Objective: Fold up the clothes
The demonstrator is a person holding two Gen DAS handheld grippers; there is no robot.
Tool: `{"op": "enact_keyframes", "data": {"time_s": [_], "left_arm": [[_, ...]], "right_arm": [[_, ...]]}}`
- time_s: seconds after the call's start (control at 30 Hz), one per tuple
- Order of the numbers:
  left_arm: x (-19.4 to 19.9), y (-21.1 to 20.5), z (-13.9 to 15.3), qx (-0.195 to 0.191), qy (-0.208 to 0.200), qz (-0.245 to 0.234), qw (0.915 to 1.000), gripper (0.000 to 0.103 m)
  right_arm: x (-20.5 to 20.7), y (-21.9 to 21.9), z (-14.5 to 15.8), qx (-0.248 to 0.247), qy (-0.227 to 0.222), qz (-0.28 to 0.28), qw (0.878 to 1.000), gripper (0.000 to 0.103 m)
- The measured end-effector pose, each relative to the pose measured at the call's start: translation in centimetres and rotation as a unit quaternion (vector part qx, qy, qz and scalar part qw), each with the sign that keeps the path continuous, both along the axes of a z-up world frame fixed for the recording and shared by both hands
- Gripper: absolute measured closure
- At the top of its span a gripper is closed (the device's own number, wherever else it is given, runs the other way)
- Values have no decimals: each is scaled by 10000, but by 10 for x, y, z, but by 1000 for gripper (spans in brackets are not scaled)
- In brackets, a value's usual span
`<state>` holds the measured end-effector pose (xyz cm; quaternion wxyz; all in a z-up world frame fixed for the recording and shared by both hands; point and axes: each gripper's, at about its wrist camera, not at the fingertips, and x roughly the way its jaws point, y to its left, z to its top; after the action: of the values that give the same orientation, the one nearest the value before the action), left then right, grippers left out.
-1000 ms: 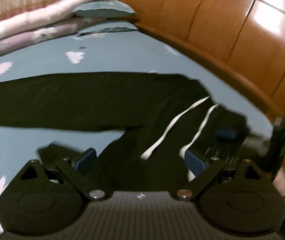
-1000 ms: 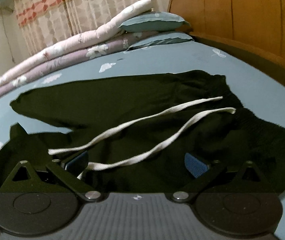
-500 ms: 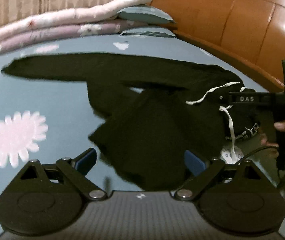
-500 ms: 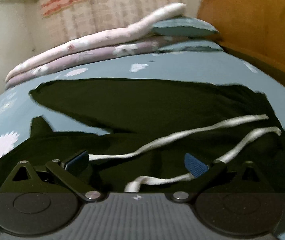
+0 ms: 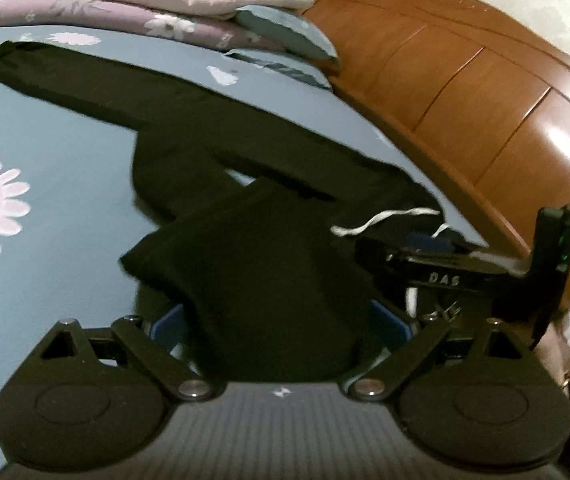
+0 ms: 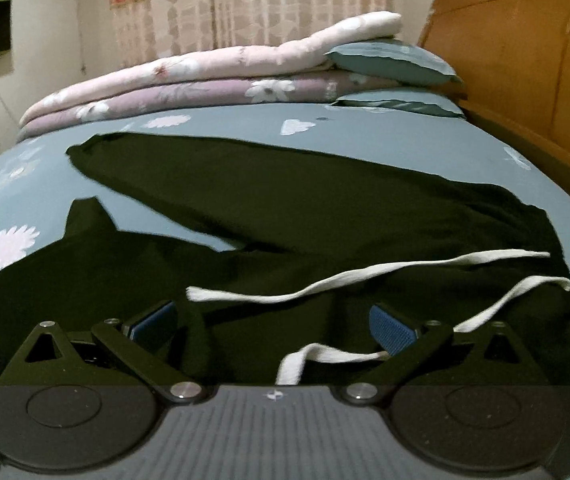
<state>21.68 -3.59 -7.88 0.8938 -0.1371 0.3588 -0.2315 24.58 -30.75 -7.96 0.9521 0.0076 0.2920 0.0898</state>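
1. The left gripper (image 5: 281,320) is standing wide around a bunched leg of the black drawstring trousers (image 5: 245,248), not yet clamping; the right gripper (image 6: 273,320) is gaping over the waist.
2. Next, I reckon, both need to close and carry cloth across.
3. Trousers are sprawling on the blue flowered bedsheet (image 6: 385,136); beyond, folded pink quilts (image 6: 213,68) and a wooden headboard (image 5: 465,92) are waiting.

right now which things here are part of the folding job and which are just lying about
Job: black trousers; white drawstring; left tool; right tool.

Lying about: folded quilts; pillows; headboard; blue flowered bedsheet under the trousers.
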Motion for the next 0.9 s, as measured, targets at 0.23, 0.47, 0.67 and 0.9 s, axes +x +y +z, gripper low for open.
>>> {"op": "enact_keyframes", "data": {"time_s": [0.23, 0.47, 0.67, 0.9], "left_arm": [[8, -24, 18, 52, -299, -369, 9989, 9], [39, -48, 28, 79, -372, -651, 9972, 9], [84, -75, 30, 270, -366, -808, 9957, 11], [122, -102, 14, 410, -124, -953, 9945, 11]], "right_arm": [[5, -20, -1, 79, 91, -541, 9985, 0], [4, -28, -2, -24, 98, -831, 9965, 0], [9, -39, -4, 117, 231, -957, 9951, 0], [14, -51, -5, 240, 310, -1136, 9928, 0]]}}
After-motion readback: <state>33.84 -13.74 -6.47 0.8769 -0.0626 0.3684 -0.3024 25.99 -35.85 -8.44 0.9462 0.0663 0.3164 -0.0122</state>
